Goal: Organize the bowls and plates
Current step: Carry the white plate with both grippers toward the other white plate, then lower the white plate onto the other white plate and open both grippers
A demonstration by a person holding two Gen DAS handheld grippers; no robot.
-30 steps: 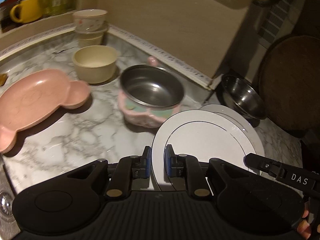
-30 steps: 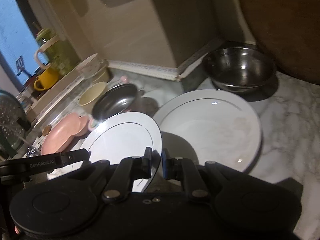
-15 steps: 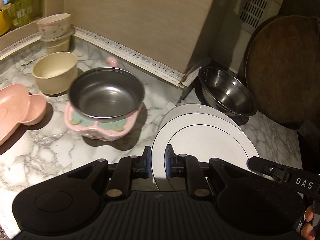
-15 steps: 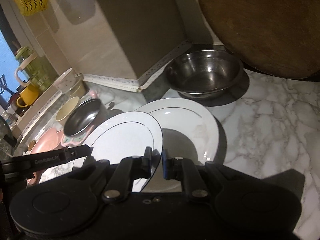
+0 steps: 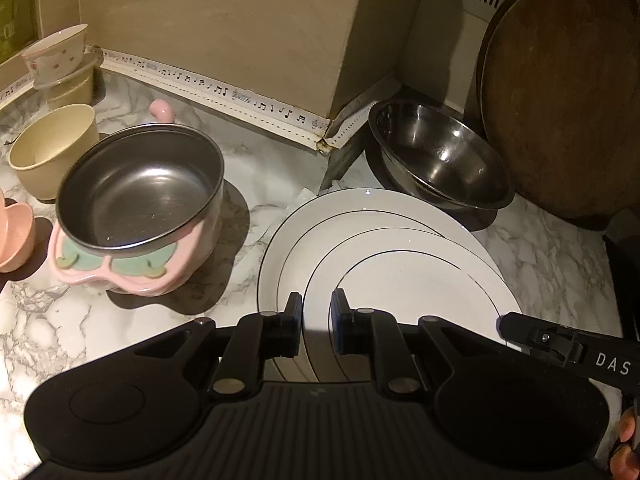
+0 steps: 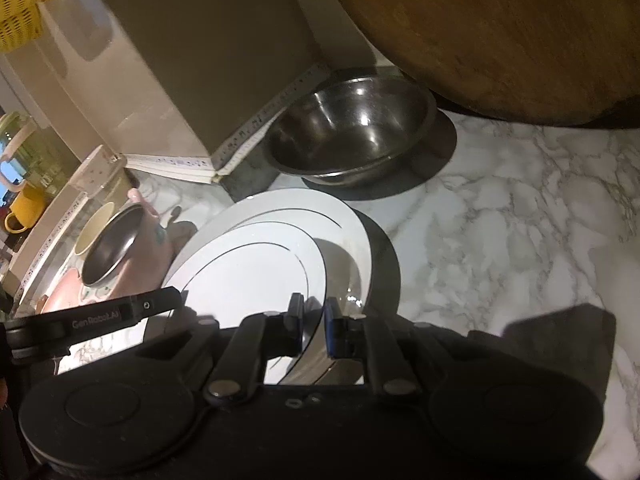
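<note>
I hold both tools angled steeply down over the white marble-patterned surface, one at each side of the same round white plate with a thin dark ring. My left tool is clamped on the plate's near left rim, its blue-padded jaws nearly together with the rim edge between them. My right tool is clamped on the opposite rim the same way; from the left wrist view its black finger marked "DAS" reaches in from the right. A fingertip of my right hand shows at the lower right corner of that view.

The held plate hangs tilted just above a second, larger white plate that lies flat on the surface; the two overlap, but I cannot tell whether they touch.

Just beyond the plates a bare steel mixing bowl sits in the corner, with a round dark wooden board leaning upright behind it. To the left, close beside the lower plate, stands a steel-lined bowl in a pink and green casing with a pink handle. Farther left are a cream cup-shaped bowl, the edge of a pink dish, and a stack of small bowls topped by a white flowered one against the beige wall.
</note>
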